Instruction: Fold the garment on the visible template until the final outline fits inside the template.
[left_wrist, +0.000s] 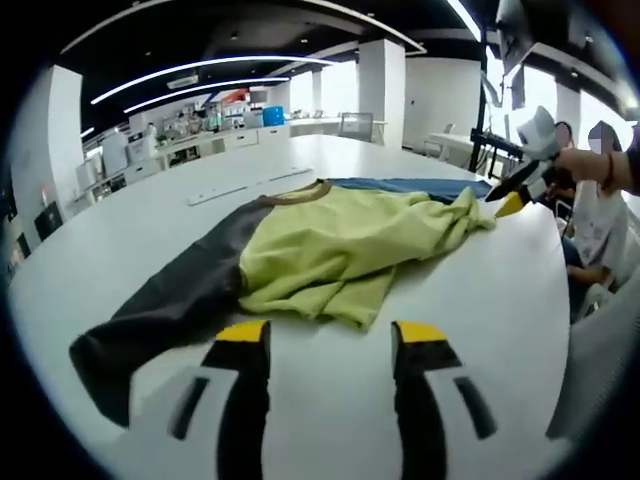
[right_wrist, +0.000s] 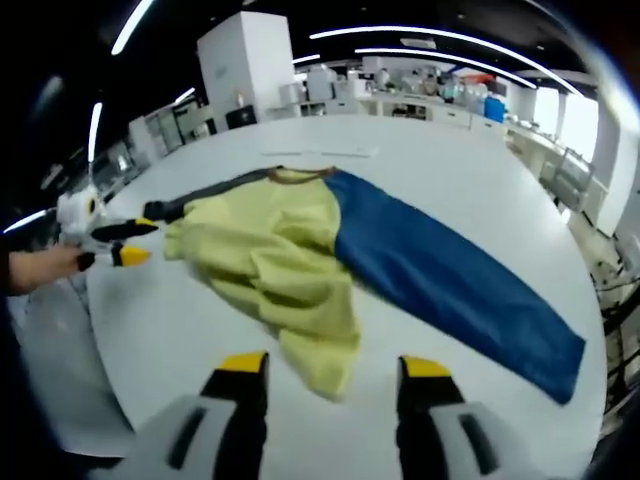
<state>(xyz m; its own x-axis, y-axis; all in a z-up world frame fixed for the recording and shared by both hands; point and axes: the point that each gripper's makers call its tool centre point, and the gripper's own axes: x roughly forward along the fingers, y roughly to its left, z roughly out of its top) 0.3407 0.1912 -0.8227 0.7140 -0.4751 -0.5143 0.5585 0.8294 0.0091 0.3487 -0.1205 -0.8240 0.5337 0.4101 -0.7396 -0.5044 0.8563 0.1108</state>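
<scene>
- Your left gripper (left_wrist: 331, 345) has its two yellow-tipped jaws spread wide, with nothing between them. They sit low over the white table (left_wrist: 480, 300), just in front of the near edge of the garment (left_wrist: 330, 255).
- Your right gripper (right_wrist: 333, 380) is spread wide too, and it holds nothing. Its jaws point at the loose yellow corner of the garment (right_wrist: 300, 270) that hangs toward you.
- Each gripper can be seen from the other side. In the left gripper view, the right gripper (left_wrist: 512, 200) is at the far tip of the yellow cloth. I cannot tell if it touches the cloth there. In the right gripper view, the left gripper (right_wrist: 125, 242) is just beside the other end of the cloth.
- So you stand with one hand at each end, likely so you can lift both ends together.
- The garment lies in the middle of the table. The yellow part is bunched up and wrinkled on top. A dark grey sleeve (left_wrist: 170, 310) sticks out one way and a long blue sleeve (right_wrist: 460, 290) sticks out the other way.
- I cannot see a template outline under the cloth.
- The folding looks only just started, since both sleeves lie stretched out long.
- A strip of white tape (left_wrist: 250, 185) lies on the table behind the collar.
</scene>
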